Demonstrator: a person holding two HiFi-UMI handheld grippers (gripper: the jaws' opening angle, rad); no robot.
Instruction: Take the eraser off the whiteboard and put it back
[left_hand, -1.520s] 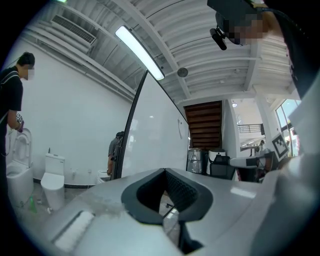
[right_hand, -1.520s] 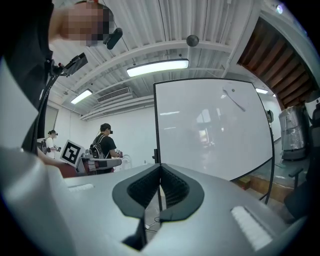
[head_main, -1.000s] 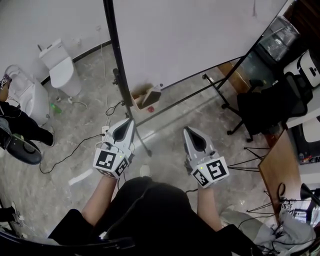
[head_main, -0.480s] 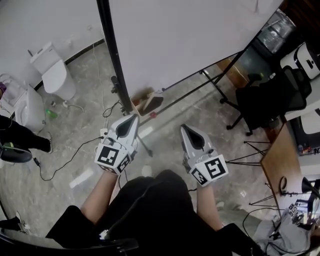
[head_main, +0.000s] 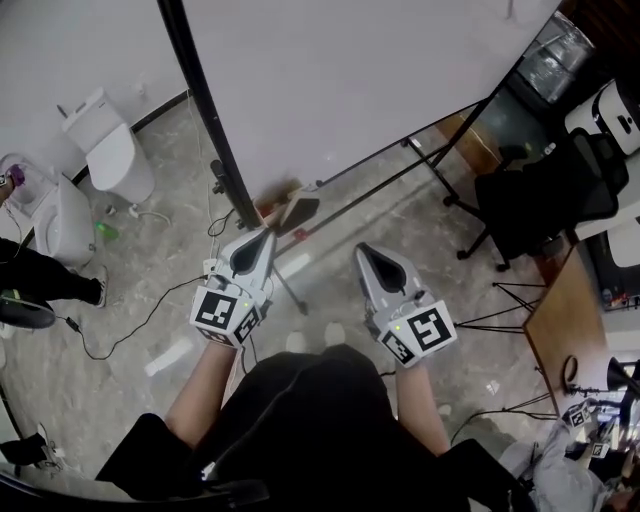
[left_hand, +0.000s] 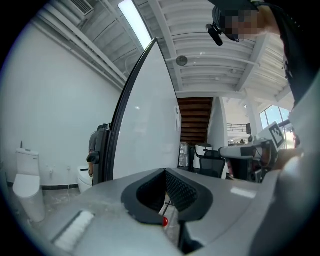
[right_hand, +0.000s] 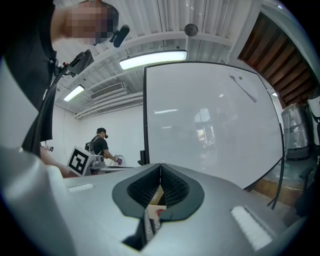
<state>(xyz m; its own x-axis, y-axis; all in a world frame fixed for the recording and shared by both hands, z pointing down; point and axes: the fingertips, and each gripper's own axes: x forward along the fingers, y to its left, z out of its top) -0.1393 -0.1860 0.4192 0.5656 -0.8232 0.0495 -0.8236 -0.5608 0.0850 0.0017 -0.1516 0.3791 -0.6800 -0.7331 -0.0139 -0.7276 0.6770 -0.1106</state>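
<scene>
The left gripper (head_main: 266, 238) and the right gripper (head_main: 363, 250) both have their jaws fully closed on nothing, facing the whiteboard (head_main: 350, 90). The likeliest eraser (right_hand: 243, 88) is a slim thing stuck high on the board, at about 1 o'clock in the right gripper view, though it is too small to be sure. Reaching up with closed jaws could knock it off, and a hard push might shift the board on its stand (head_main: 205, 115).

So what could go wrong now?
Tripping: a thin black cable snakes across the grey marble floor near the person, and the big white board's black metal stand spreads legs over the floor ahead. Also, the left gripper and right gripper both have their jaws shut and empty, so they must open before grabbing anything. I can't spot the eraser here.
</scene>
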